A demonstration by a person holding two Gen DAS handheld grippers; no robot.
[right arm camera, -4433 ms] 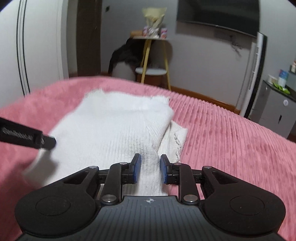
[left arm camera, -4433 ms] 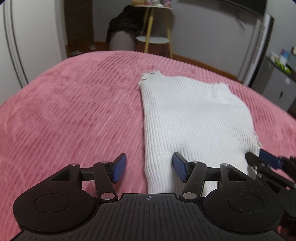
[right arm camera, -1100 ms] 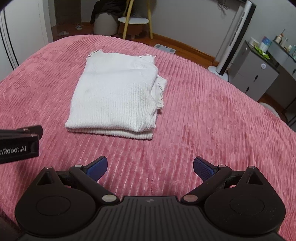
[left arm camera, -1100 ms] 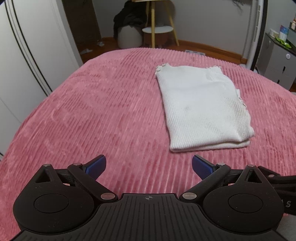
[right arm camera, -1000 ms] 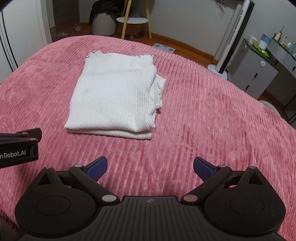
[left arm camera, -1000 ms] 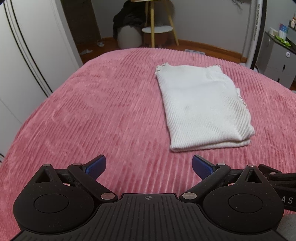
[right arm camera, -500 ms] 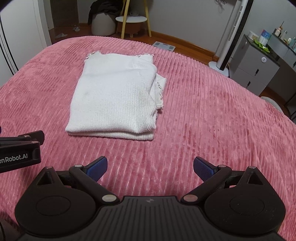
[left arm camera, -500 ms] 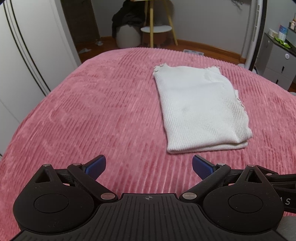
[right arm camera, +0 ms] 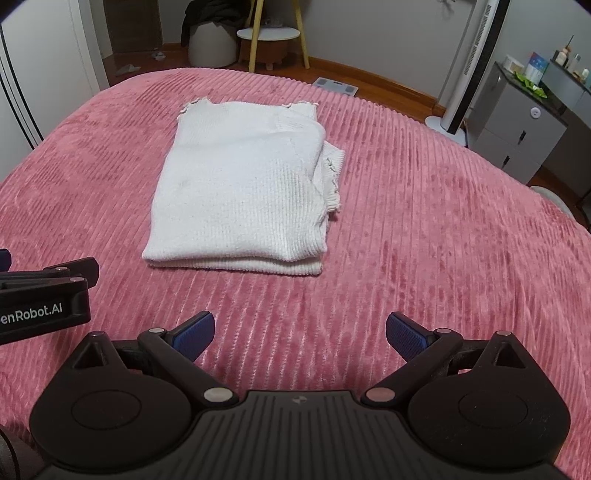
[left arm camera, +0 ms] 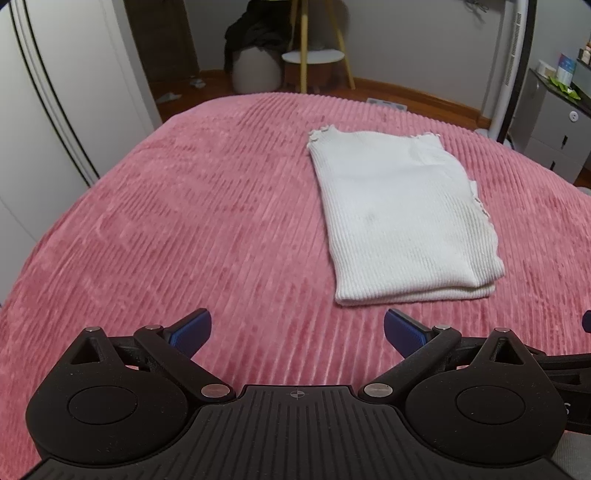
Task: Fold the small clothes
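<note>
A white ribbed knit garment point(left arm camera: 399, 218) point(right arm camera: 240, 192) lies folded into a flat rectangle on the pink ribbed bedspread point(left arm camera: 184, 221) point(right arm camera: 424, 221), its folded edge nearest me. My left gripper point(left arm camera: 297, 330) hovers open above the spread, short of the garment's near left corner, nothing between its blue pads. My right gripper point(right arm camera: 300, 332) is open too, a little back from the garment's near edge. The left gripper's body point(right arm camera: 44, 295) shows at the left edge of the right wrist view.
Beyond the bed's far edge stand a yellow-legged stool point(left arm camera: 314, 59) point(right arm camera: 267, 35), a round pouf with dark clothes point(left arm camera: 255, 62), a white tower fan point(right arm camera: 469, 66) and a grey cabinet point(right arm camera: 517, 129). White wardrobe doors point(left arm camera: 55, 110) line the left side.
Earlier both grippers were low at the garment's near edge, the right nearly shut. Both have since pulled back and up with jaws wide. Over the last second the garment has stayed put.
</note>
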